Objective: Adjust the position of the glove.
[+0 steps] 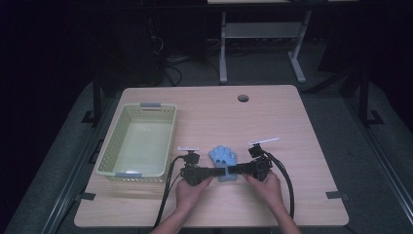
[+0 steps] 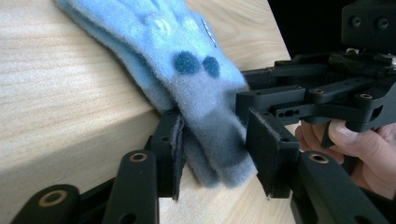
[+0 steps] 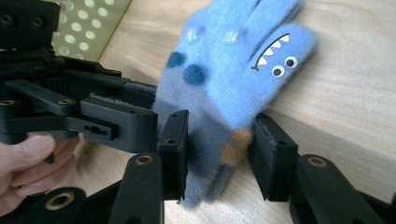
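One wooden table [image 1: 272, 122] stands on grey carpet in a dark room, bearing one basket [image 1: 113, 146] at its left and one blue glove [image 1: 223, 157] near the front edge. Two grippers, left [image 1: 220, 171] and right [image 1: 233, 169], straddle the glove's cuff, jaws not yet clamped.

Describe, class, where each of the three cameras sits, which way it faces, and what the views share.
High view: above the table's near edge, looking forward and down on the wooden table; forearms and both hands enter from below.
Left gripper view: on the left tool, looking along its jaws at the fuzzy blue monster-face glove.
Right gripper view: on the right tool, facing the glove from the opposite side.
Shared: both gripper views show the glove's cuff and the other tool.
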Demonstrator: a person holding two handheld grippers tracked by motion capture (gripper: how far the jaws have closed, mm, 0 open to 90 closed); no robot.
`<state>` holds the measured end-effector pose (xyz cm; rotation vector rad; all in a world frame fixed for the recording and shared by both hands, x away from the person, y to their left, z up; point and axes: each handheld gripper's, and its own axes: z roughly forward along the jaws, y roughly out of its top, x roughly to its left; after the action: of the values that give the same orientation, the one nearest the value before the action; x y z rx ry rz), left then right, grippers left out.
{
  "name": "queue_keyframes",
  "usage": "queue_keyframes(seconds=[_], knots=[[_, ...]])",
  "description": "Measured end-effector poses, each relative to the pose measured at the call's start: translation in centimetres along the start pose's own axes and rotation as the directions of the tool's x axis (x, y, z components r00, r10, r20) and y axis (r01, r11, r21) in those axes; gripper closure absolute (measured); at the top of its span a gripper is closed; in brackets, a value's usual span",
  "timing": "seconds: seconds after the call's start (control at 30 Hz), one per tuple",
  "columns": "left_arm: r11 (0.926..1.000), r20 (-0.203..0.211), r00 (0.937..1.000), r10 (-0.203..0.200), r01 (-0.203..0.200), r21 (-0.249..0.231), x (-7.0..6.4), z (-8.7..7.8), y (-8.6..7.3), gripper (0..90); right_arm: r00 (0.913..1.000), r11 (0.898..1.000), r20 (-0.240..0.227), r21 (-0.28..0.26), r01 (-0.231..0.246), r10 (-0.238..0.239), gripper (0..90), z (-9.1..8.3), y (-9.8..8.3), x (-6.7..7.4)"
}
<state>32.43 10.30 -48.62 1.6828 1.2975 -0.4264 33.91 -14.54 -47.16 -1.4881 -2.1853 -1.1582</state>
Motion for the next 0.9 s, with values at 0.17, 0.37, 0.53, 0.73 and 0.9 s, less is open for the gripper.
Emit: queue_keyframes(seconds=[0.17, 0.37, 0.53, 0.73, 0.9], knots=[[1.0000, 0.006, 1.0000, -0.004, 0.003, 0.004, 0.14, 0.18, 0.10, 61.1, 0.9998, 1.000, -0.016, -0.003, -0.013, 0.013, 62.5, 0.11, -0.14, -0.10], [1.0000, 0.011, 0.9999, -0.006, 0.006, 0.004, 0.19, 0.47, 0.23, 62.8, 0.9991, 1.000, -0.033, -0.008, -0.027, 0.027, 64.4, 0.32, -0.22, -0.21], [0.9998, 0.031, 0.9993, -0.022, 0.022, -0.001, 0.56, 0.62, 0.32, 66.3, 0.9986, 0.999, -0.043, -0.010, -0.032, 0.032, 67.0, 0.42, -0.21, -0.18], [0.9996, 0.045, 0.9986, -0.030, 0.030, 0.000, 0.78, 0.67, 0.40, 69.0, 0.9973, 0.999, -0.059, -0.016, -0.045, 0.044, 70.1, 0.44, -0.20, -0.36], [0.9993, 0.070, 0.9968, -0.038, 0.038, 0.003, 0.91, 0.60, 0.64, 70.1, 0.9964, 0.999, -0.073, -0.029, -0.045, 0.043, 71.8, 0.29, -0.19, -0.38]])
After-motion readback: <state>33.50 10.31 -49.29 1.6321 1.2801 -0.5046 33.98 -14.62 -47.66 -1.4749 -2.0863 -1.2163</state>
